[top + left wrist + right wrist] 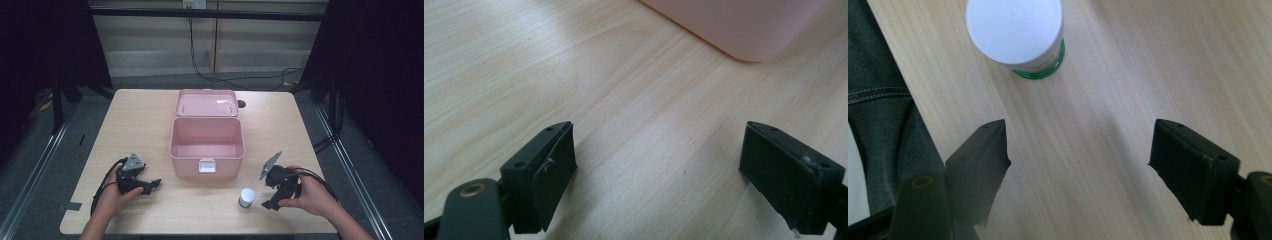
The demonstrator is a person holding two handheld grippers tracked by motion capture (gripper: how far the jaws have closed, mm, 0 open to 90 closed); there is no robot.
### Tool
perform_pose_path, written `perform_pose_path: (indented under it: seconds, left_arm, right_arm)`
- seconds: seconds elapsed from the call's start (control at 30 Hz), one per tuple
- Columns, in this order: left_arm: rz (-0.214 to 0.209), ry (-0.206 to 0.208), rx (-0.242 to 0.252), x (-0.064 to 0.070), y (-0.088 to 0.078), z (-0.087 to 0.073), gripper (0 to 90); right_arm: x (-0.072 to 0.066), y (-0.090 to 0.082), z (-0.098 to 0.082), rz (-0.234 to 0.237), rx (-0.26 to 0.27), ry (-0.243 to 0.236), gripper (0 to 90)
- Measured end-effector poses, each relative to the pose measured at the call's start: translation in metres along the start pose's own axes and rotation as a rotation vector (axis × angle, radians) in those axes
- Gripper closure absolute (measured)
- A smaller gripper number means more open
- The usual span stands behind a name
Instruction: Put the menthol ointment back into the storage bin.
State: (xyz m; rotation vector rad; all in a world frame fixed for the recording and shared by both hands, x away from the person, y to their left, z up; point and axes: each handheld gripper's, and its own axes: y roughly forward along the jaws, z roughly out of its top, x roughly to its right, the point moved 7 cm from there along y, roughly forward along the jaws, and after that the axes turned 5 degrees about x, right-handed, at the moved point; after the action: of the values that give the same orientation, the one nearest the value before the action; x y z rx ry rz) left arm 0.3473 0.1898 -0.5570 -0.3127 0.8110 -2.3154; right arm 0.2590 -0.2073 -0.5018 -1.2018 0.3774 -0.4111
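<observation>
Both grippers stand spread, empty. Right gripper (266, 204) hovers just beside a small upright jar (246, 197), white-capped with a green base; left gripper (154, 184) points toward the open pink box (206, 150).

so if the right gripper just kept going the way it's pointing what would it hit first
Most likely the small white-capped jar. In the right gripper view it stands on the table ahead of the open right gripper, a little to the left of the middle line between the jaws, so the left jaw might clip it first. Depth is hard to judge.
</observation>
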Motion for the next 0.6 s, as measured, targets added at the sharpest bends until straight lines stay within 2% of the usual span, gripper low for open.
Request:
perform_pose_path:
  seconds: [0.07, 0.27, 0.33, 0.6]
  left_arm:
    - [0.000, 0.000, 0.000, 0.000, 0.000, 0.000, 14.3]
    - [0.001, 0.000, 0.000, 0.000, 0.000, 0.000, 14.3]
    - [0.000, 0.000, 0.000, 0.000, 0.000, 0.000, 14.3]
    - [0.001, 0.000, 0.000, 0.000, 0.000, 0.000, 14.3]
  right_arm:
    - [-0.002, 0.000, 0.003, 0.000, -0.031, -0.022, 23.6]
    - [-0.006, 0.000, 0.012, 0.010, -0.057, -0.043, 24.1]
    - [-0.008, -0.001, 0.016, 0.015, -0.068, -0.074, 24.4]
    - [-0.016, 0.000, 0.026, 0.040, -0.079, -0.086, 25.2]
